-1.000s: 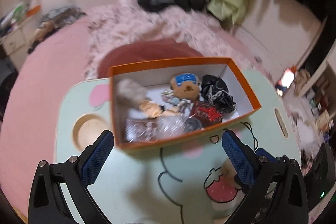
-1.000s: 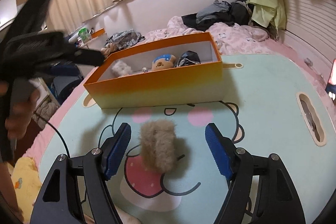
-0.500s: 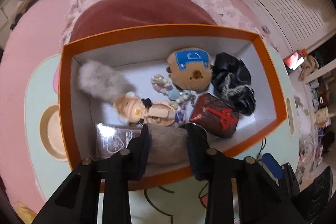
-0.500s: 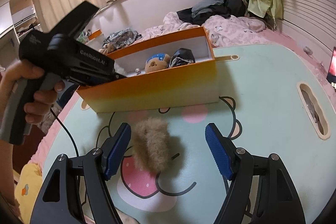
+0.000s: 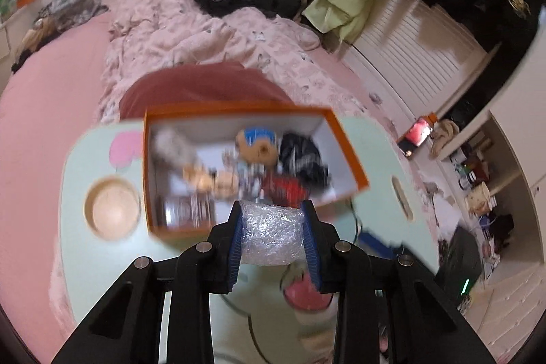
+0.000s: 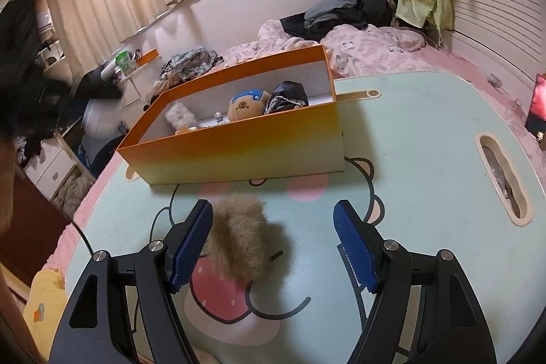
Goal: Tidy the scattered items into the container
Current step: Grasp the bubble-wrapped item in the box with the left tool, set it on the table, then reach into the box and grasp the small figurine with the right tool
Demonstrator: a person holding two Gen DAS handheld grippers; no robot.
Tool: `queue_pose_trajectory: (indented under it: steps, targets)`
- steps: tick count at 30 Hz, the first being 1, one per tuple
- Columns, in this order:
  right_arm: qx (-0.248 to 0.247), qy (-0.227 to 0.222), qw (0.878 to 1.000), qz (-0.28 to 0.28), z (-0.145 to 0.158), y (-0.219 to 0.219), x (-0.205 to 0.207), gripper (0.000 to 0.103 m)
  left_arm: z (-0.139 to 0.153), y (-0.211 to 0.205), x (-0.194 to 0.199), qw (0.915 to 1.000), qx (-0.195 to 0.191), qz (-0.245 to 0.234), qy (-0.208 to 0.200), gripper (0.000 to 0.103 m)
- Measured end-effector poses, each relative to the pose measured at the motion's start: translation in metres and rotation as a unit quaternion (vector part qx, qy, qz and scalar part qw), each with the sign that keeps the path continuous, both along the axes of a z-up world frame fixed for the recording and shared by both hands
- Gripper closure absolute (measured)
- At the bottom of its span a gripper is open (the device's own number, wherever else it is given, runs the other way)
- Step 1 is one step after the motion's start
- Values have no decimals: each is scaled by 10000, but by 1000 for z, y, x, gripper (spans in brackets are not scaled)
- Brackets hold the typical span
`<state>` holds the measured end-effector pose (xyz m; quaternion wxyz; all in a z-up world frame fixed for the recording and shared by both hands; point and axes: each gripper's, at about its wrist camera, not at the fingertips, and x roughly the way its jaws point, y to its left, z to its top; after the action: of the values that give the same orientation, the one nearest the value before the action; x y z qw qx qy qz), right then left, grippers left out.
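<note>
Left wrist view: we see our left gripper [image 5: 273, 229] clamped on a bubble-wrap bundle [image 5: 272, 234] at lower centre, below the orange box [image 5: 348, 156]. Our right gripper [image 6: 273, 243] stands apart around a furry scrunchie [image 6: 244, 243] on the surface [image 6: 426, 166].

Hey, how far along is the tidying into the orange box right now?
Mostly done: the orange box already holds a bear plush, a black pouch and other small items. In hand: the left claw is shut on a bubble-wrap bundle, held above the box's near edge. Left: the brown furry piece on the table, between the open right claw.
</note>
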<state>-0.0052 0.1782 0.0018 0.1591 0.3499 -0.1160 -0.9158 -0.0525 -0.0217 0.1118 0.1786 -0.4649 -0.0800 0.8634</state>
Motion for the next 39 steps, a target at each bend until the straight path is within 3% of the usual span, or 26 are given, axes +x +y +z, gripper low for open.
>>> queue_pose_trajectory:
  steps: [3, 7, 8, 10, 11, 12, 15, 18, 22, 26, 29, 35, 37, 39]
  targets:
    - [-31, -45, 10000, -29, -2, 2, -1, 30, -50, 2, 20, 9992, 26, 9, -390, 73]
    - [-22, -120, 9999, 8, -4, 0, -3, 30, -83, 3, 30, 9993, -125, 333, 113, 73]
    - [-10, -100, 9999, 9, -3, 1, -3, 30, -89, 1, 30, 9986, -106, 459, 247, 69]
    - [30, -27, 10000, -8, -1, 1, -1, 30, -95, -1, 30, 9948, -73, 778, 653, 49]
    - [47, 1, 10000, -26, 0, 1, 0, 30, -96, -3, 32, 9917, -95, 980, 831, 20]
    - [58, 9, 10000, -27, 0, 1, 1, 30, -97, -5, 33, 9901, -51, 1071, 908, 2]
    - [75, 48, 10000, -22, 1, 1, 2, 30, -96, -14, 38, 9874, 251, 1134, 1072, 1]
    - [8, 217, 9998, 5, 8, 3, 5, 30, -97, -29, 48, 9799, 285, 1597, 1159, 1]
    - [-37, 284, 9988, 386, 37, -4, -11, 30, -103, -44, 54, 9751, 407, 1883, 1097, 1]
    - [46, -349, 9920, 1210, 73, -36, -59, 30, -105, -32, 51, 9801, 51, 1659, 1087, 1]
    - [332, -782, 9815, 1717, 82, -73, -98, 48, -109, -25, 54, 9821, -252, 1519, 1083, 1]
    - [-318, -2423, 9508, 1907, 30, -102, -166, 48, -111, -29, 60, 9828, -157, 1466, 1115, 1]
    - [-467, -2599, 9497, 1685, 20, -97, -176, 49, -111, -31, 61, 9829, -101, 1463, 1115, 1]
    - [-810, -2794, 9410, 1732, 13, -94, -181, 49, -111, -31, 61, 9829, -74, 1465, 1112, 1]
